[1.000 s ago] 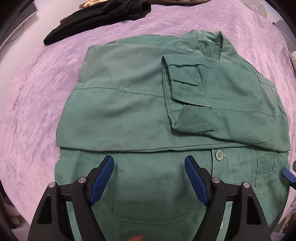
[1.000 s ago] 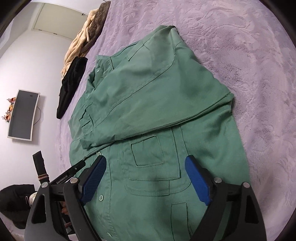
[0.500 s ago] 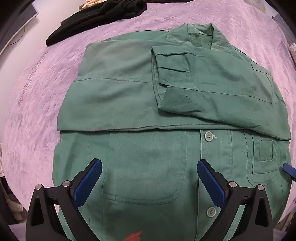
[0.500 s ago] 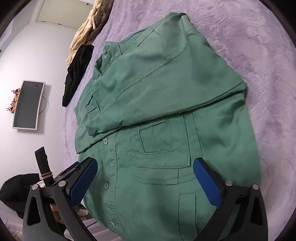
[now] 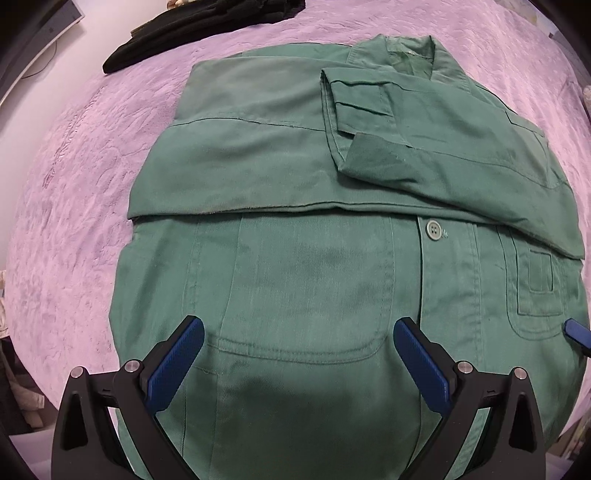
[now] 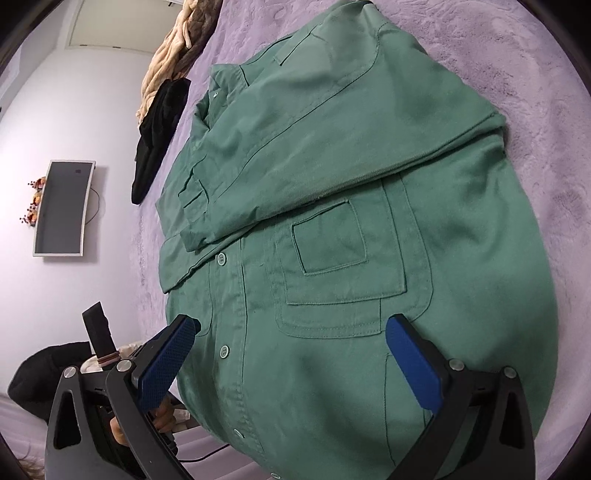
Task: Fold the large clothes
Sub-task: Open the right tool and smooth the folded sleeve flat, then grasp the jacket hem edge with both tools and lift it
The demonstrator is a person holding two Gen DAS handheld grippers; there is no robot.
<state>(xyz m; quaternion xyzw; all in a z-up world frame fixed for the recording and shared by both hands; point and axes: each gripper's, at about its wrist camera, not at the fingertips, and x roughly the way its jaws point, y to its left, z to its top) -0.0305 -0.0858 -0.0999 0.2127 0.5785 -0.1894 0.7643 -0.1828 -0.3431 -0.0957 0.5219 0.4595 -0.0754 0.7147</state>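
A large green work jacket (image 5: 310, 273) lies front-up on a purple bedspread (image 5: 74, 206), collar at the far end, both sleeves folded across the chest. It also shows in the right wrist view (image 6: 351, 229). My left gripper (image 5: 297, 343) is open and empty, over the jacket's lower left pocket near the hem. My right gripper (image 6: 288, 343) is open and empty, over the lower right pocket beside the button placket (image 6: 223, 350). A blue tip of the right gripper shows at the right edge of the left wrist view (image 5: 576, 330).
A black garment (image 5: 192, 26) lies on the bed beyond the jacket at the far left, with a beige garment (image 6: 173, 48) behind it. A wall-mounted screen (image 6: 62, 206) hangs to the left. The bed's near edge runs just under the jacket hem.
Both grippers have pulled back toward the hem and opened wider. The jacket has not moved.
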